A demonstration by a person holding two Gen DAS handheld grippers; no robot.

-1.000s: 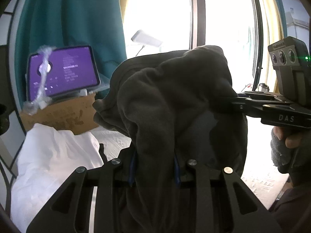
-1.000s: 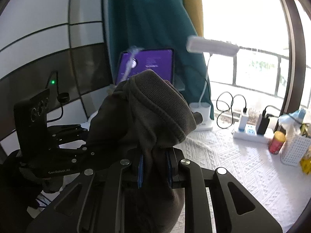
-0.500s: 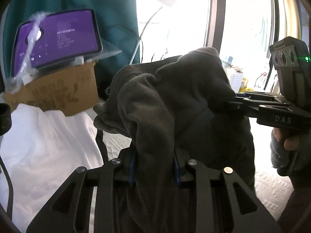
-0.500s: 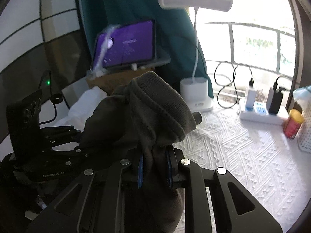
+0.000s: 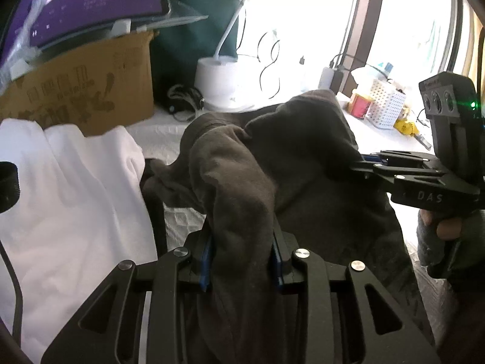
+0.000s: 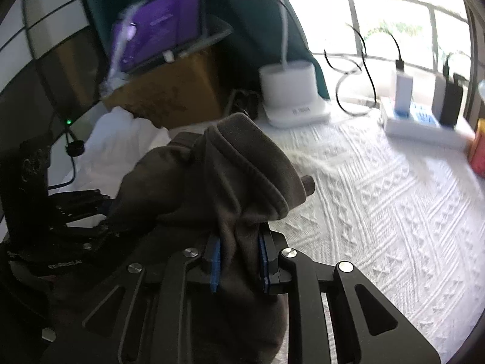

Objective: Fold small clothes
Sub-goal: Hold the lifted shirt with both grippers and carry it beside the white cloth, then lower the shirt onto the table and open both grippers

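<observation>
Plainly, the letters "DAS" stand in pale print on the black two-finger right gripper [image 5: 360, 162] where it shows from the side in the left wrist view; the brown cardboard box [image 5: 91, 91] carries dark printed characters too blurred to read, and the purple-lit tablet screen [image 5: 88, 3] resting on top of it shows lines of white text that cannot be made out either.

There is one garment, two grippers, one box, one tablet, one white lamp base [image 6: 291, 97] with a thin white neck, one white perforated plastic basket [image 5: 385, 107] and one red can [image 5: 360, 104] just beside it. A heap of white cloth [image 5: 69, 206] lies at the left, under the box's front edge.

The dark grey-brown knit garment [image 5: 272, 176] is thick and soft, bunched into heavy folds, with a ribbed hem rolled over at the top in the right wrist view. It hangs between the two grippers, above the white textured bedspread [image 6: 379, 200].

The black two-finger left gripper [image 5: 242, 261] pinches a thick fold between its blue pads, its jaws having just eased slightly wider with the cloth between them. The right gripper clamps another bunch, jaws narrow on the fabric. A gloved hand [image 5: 445, 236] holds the right gripper's handle.
</observation>
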